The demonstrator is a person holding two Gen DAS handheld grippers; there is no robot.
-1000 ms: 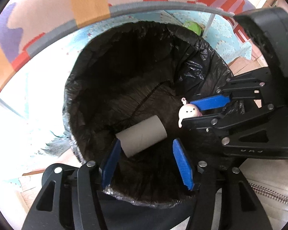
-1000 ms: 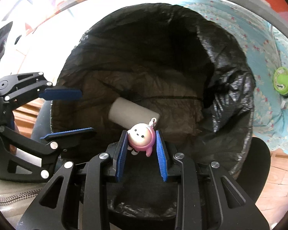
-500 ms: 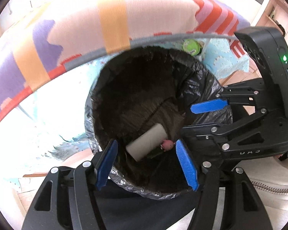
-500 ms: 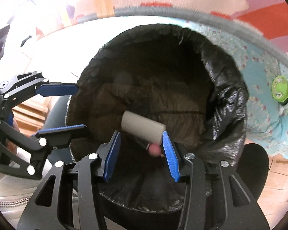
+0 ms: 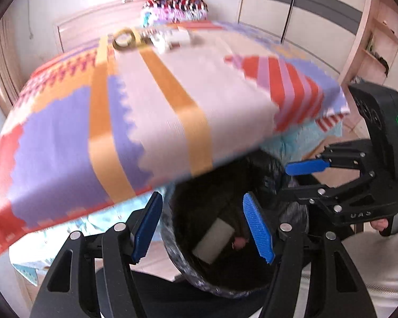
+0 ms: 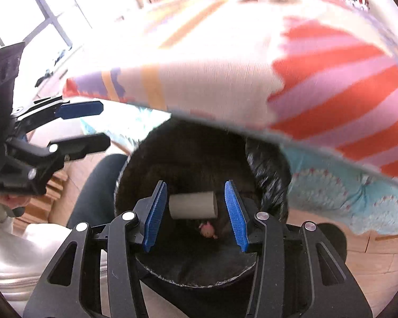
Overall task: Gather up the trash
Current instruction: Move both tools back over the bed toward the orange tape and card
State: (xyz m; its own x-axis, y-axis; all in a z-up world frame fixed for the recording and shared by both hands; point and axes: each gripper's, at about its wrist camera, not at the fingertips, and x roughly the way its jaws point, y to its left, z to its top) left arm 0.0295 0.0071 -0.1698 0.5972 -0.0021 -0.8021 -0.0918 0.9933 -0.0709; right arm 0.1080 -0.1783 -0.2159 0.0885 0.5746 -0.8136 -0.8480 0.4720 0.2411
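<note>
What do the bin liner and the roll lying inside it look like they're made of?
Bin liner: thin black plastic film, judging by its glossy, crinkled folds. Roll: probably cardboard, as it is matte grey, stiff, with a hollow open end; an empty paper tube by the look of it.

So the round bin lined with a black plastic bag [image 6: 268, 164] sits on the floor right beside the bed with the striped patterned blanket [image 5: 151, 122], its far rim tucked under the blanket's edge. Down in the bin lies a grey cardboard tube [image 6: 193, 205], on its side, with a small pink toy figure [image 6: 208, 230] just beside it. Way back on the bed there's a brown tape roll [image 5: 124, 39] and some small bits near it.
</note>
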